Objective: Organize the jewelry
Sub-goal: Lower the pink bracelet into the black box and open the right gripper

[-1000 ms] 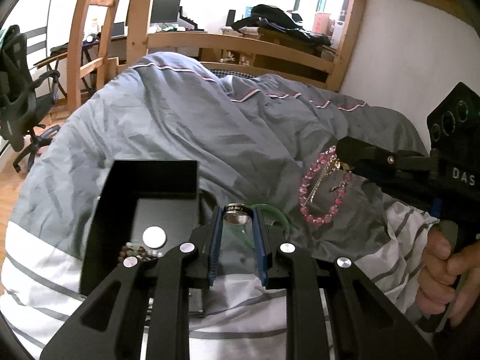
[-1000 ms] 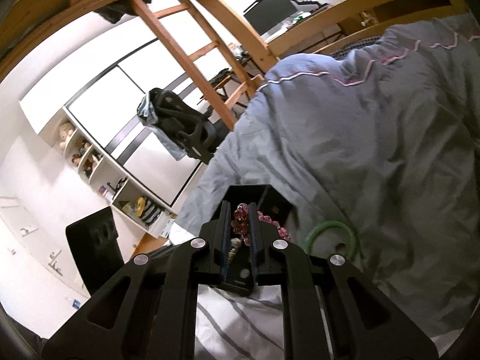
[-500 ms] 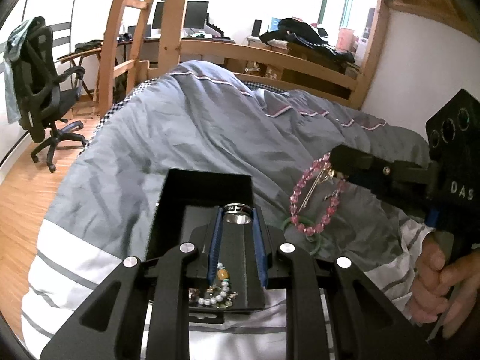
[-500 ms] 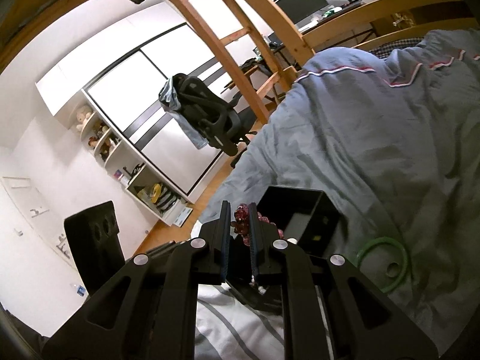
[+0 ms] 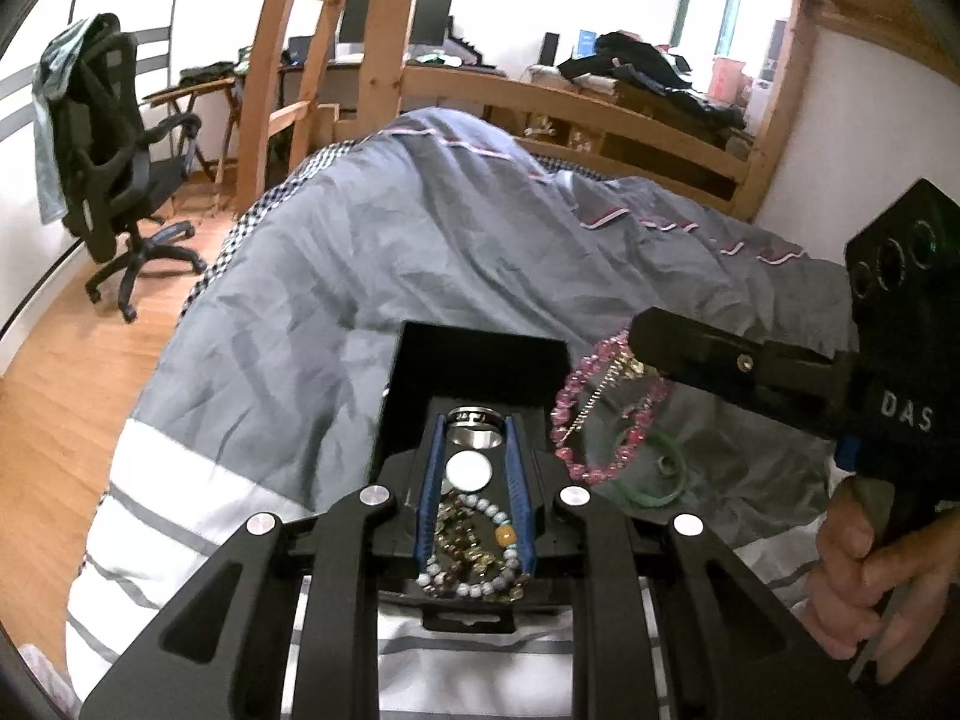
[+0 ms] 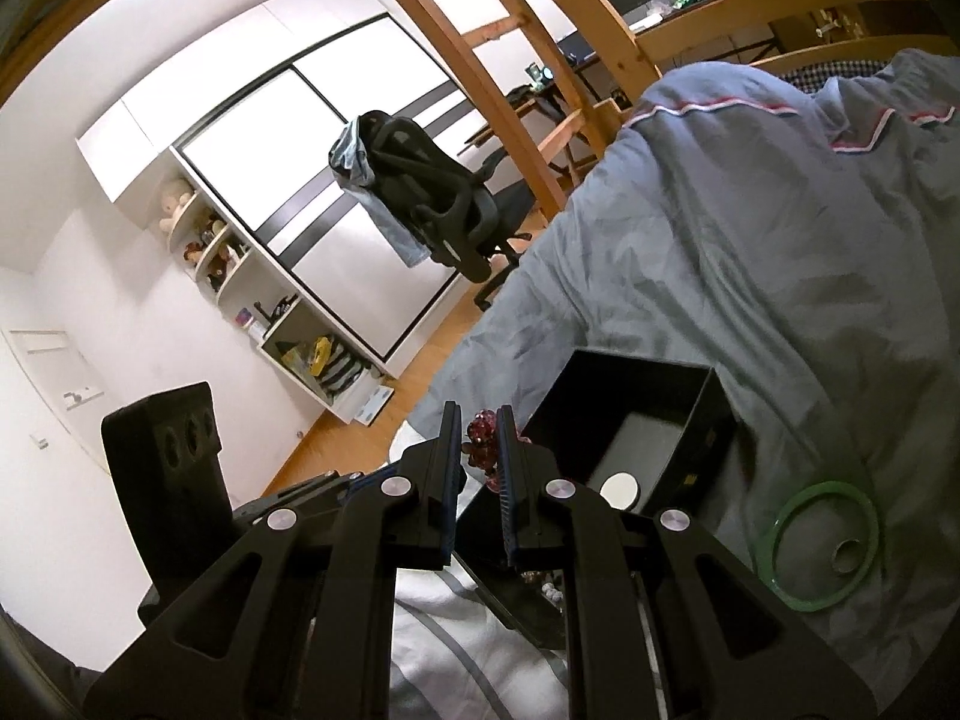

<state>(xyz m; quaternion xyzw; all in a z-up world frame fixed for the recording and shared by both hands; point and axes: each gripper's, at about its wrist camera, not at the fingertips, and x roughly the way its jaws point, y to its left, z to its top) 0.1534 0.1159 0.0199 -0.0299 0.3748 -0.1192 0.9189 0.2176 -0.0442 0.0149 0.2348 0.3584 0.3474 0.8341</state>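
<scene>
A black jewelry box (image 5: 480, 348) lies open on the grey duvet. My left gripper (image 5: 476, 426) is shut on a silver ring (image 5: 475, 427) and holds it over the box, above a white disc (image 5: 469, 471) and several beaded bracelets (image 5: 474, 546). My right gripper (image 6: 480, 441) is shut on a pink bead bracelet (image 5: 591, 414), which hangs just right of the box; in the right wrist view its beads (image 6: 483, 438) show between the fingers, left of the box (image 6: 636, 402). A green bangle (image 6: 822, 543) with a small ring (image 6: 847, 553) inside lies on the duvet.
The grey duvet (image 5: 456, 240) rises behind the box, with a white striped sheet (image 5: 180, 480) in front. A wooden bed frame (image 5: 600, 114) and ladder (image 5: 300, 60) stand beyond. An office chair (image 5: 114, 168) stands on the wood floor at left.
My left gripper has moved right with the ring, from beside the box to over it. My right gripper has carried the pink bracelet leftward toward the box's right edge.
</scene>
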